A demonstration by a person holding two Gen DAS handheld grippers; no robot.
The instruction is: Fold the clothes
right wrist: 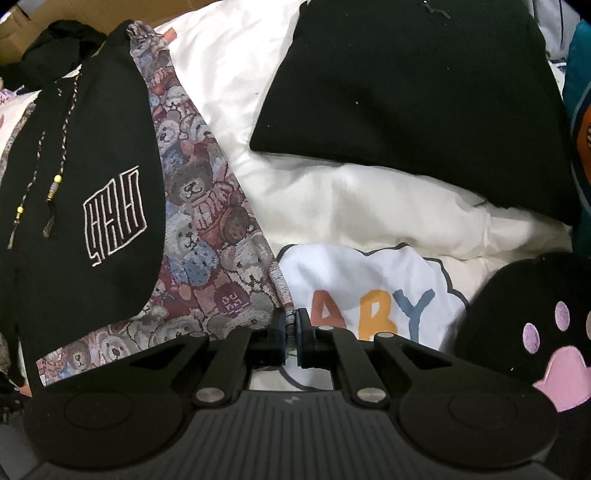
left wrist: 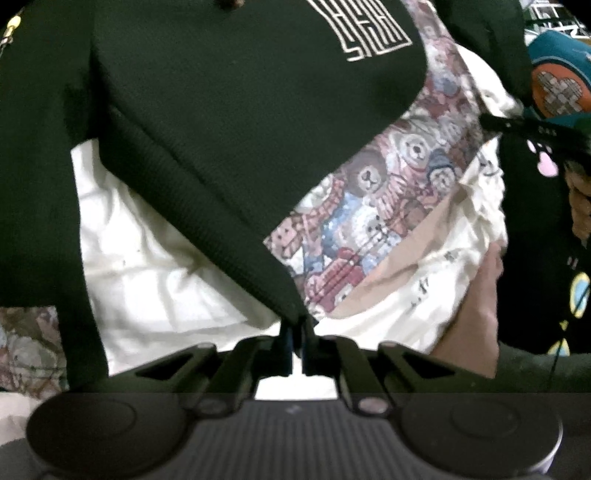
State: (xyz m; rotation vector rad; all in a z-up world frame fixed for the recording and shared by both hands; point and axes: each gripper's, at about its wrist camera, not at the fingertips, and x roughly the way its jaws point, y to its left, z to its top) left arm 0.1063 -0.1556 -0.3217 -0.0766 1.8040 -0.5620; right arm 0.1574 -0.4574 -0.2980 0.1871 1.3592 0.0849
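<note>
A black hoodie (left wrist: 229, 122) with a white embroidered logo (left wrist: 369, 33) lies over a teddy-bear print garment (left wrist: 388, 192). My left gripper (left wrist: 294, 332) is shut on the corner of the hoodie's ribbed hem. In the right wrist view the same hoodie (right wrist: 92, 147) is at the left, its beaded drawstrings hanging. The bear garment (right wrist: 207, 229) lies under it. My right gripper (right wrist: 293, 328) is shut on that garment's hem edge, above a white shirt (right wrist: 369, 280) with coloured letters.
White bedding (right wrist: 332, 199) lies under everything. A folded black garment (right wrist: 424, 96) lies at the back right. A black piece with a pink paw print (right wrist: 535, 332) is near right. A hand (left wrist: 476, 302) holds crumpled white cloth. Cardboard (right wrist: 22, 22) shows far left.
</note>
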